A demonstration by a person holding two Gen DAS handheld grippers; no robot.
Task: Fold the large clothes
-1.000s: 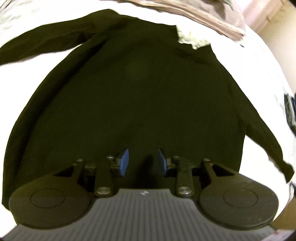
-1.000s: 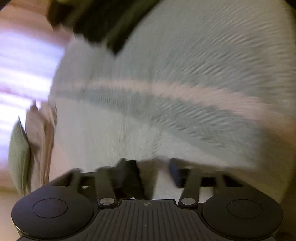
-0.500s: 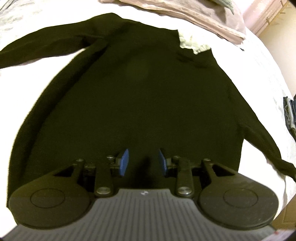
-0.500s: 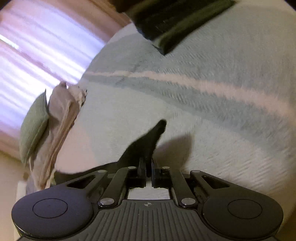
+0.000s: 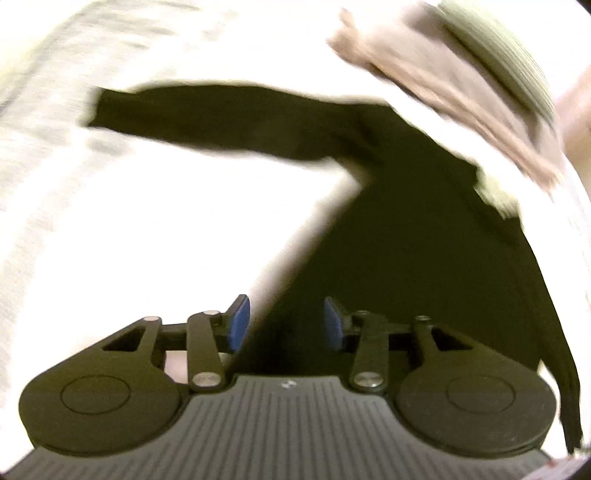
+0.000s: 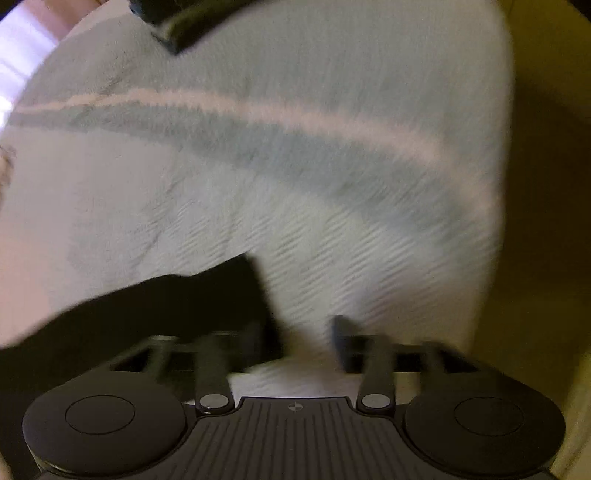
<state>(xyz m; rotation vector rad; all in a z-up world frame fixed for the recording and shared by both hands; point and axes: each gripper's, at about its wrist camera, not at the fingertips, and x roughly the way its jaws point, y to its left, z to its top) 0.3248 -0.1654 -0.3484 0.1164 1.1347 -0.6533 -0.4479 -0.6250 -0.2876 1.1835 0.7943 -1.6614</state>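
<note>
A black long-sleeved sweater [image 5: 424, 258] lies flat on the white bed [image 5: 129, 240]. Its one sleeve [image 5: 221, 118] stretches out to the left. My left gripper [image 5: 282, 325] hovers open over the sweater's left side edge, with nothing between its blue pads [image 5: 238, 325]. In the right wrist view the other black sleeve end [image 6: 166, 306] lies on the striped bedspread [image 6: 295, 184], just left of my right gripper [image 6: 304, 343]. That gripper is open and holds nothing. Both views are blurred by motion.
A beige folded blanket [image 5: 443, 74] and a green cushion [image 5: 498, 55] lie beyond the sweater's collar. A dark folded pile [image 6: 192, 18] sits at the far end of the bedspread. The bed edge drops to a yellowish floor [image 6: 546, 184] on the right.
My right gripper, shut on the black sleeve end half a second ago, has opened and the sleeve lies on the bed. My left gripper has swung left to the sweater's side edge, staying open.
</note>
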